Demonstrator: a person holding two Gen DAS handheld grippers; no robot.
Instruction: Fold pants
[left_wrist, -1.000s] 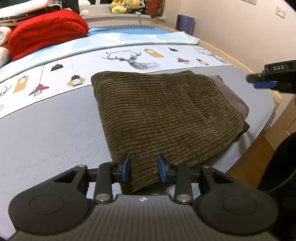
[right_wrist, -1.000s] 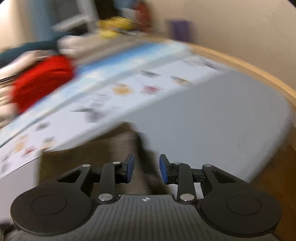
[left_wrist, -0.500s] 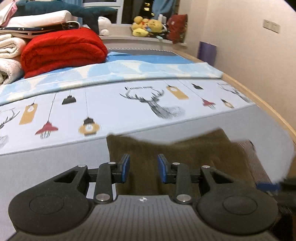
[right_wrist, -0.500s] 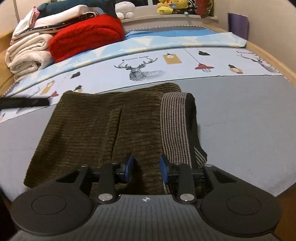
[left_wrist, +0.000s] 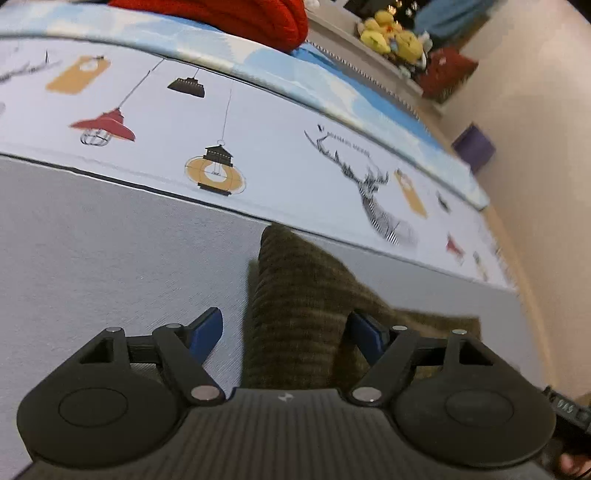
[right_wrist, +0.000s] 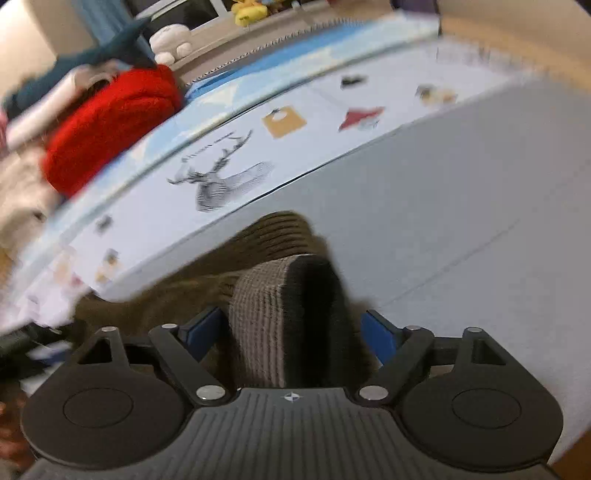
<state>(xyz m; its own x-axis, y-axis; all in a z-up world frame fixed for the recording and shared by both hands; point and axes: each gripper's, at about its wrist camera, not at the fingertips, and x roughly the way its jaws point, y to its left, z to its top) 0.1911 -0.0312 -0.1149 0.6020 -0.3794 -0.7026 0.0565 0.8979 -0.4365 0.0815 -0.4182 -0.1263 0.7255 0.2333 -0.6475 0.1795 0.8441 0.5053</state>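
Left wrist view shows the brown corduroy pants (left_wrist: 295, 306) lying on the grey part of the bed cover (left_wrist: 110, 251), already folded into a compact bundle, just below the printed sheet (left_wrist: 258, 122). I judge the folding mostly done; perhaps one last fold or some tidying is left. The left gripper (left_wrist: 284, 328) is opening, its jaws wide, a corner of the pants between them but the blue pads not pressing it. In the right wrist view, the right gripper (right_wrist: 291, 332) is also opening, wide around the striped waistband (right_wrist: 258, 317), not gripping it
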